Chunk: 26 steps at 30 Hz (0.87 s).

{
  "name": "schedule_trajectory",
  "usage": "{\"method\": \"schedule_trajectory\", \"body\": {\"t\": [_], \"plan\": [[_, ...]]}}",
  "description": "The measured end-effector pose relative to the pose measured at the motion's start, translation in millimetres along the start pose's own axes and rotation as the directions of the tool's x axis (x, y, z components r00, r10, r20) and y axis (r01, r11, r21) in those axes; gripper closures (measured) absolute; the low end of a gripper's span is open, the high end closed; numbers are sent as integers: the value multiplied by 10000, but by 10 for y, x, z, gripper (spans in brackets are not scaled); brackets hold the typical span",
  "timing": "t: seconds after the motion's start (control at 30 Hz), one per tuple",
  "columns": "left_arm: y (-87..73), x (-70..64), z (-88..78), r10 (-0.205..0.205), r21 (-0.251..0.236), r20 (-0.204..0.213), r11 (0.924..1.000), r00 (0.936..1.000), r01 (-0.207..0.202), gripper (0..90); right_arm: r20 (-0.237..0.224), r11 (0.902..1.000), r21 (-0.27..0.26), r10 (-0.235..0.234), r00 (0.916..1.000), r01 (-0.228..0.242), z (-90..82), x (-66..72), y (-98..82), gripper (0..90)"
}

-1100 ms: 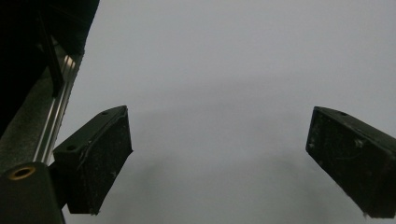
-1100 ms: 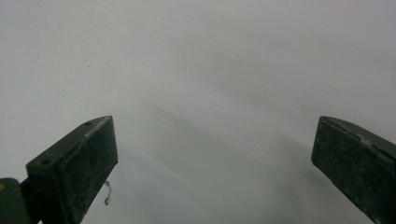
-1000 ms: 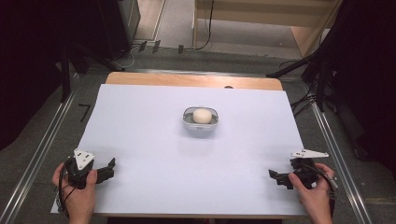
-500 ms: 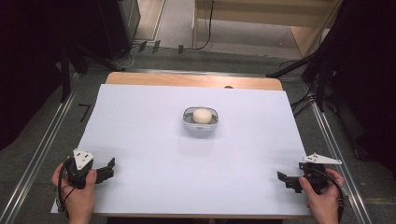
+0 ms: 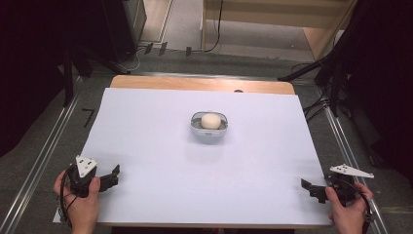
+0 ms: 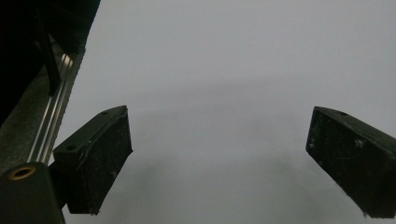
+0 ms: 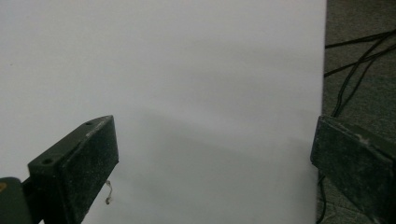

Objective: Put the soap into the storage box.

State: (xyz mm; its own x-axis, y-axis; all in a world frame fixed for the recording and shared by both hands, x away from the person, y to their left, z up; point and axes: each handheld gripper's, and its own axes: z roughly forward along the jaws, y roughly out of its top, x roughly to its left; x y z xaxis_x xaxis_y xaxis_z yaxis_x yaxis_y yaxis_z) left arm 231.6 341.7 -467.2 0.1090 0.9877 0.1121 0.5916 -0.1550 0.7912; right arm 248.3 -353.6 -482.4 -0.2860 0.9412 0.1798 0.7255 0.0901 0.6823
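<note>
We hold the left gripper (image 5: pixel 109 178) at about 7 o'clock on the table, its jaws spread wide and closed on nothing; in the left gripper view the two black fingers (image 6: pixel 95 161) stand far apart over bare white sheet (image 6: pixel 224 84), apparently just above it, though contact is hard to judge. Our right gripper (image 5: pixel 311 189) sits at roughly 5 o'clock, likewise released and empty, and in the right gripper view one of its fingers (image 7: pixel 77 170) hangs over the white surface while the other lies past the sheet's edge, above the grey floor (image 7: pixel 359 60) and its cables. Out from both tools, well apart from each, the small grey bowl (image 5: pixel 209 127) stands near the centre of the table, a shade toward 12 o'clock, with a pale round ball, perhaps dough or a bun (image 5: pixel 210 120), resting inside it. We judge that the work is at its idle point, with nothing grasped and the bowl untouched. The next move, as we read it, calls for a long reach inward toward the bowl, jaws kept open and squared to its rim or to the ball.
</note>
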Motion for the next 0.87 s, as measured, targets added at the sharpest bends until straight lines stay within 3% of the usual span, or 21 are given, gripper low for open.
{"method": "schedule_trajectory", "body": {"t": [0.37, 0.57, 0.77, 0.87], "plan": [[-1, 3, -5, 0, -16, -26, 10000, 10000, 0, 74, 264, 9998, -44, 185, 9995, -184, 33, -57, -43, 9], [-3, 11, -9, -87, -89, 6, 9999, 10000, 87, 74, 261, 9990, -344, 279, 9993, -270, 42, -68, -68, 9], [-4, 10, -9, -93, -99, -15, 9999, 10000, 93, 74, 367, 9996, -269, 20, 9993, -10, 59, -40, -71, 9], [-4, 10, -9, -91, -98, -21, 9999, 10000, 91, 74, 397, 9992, -375, 145, 9991, -131, 48, -36, -69, 9]]}}
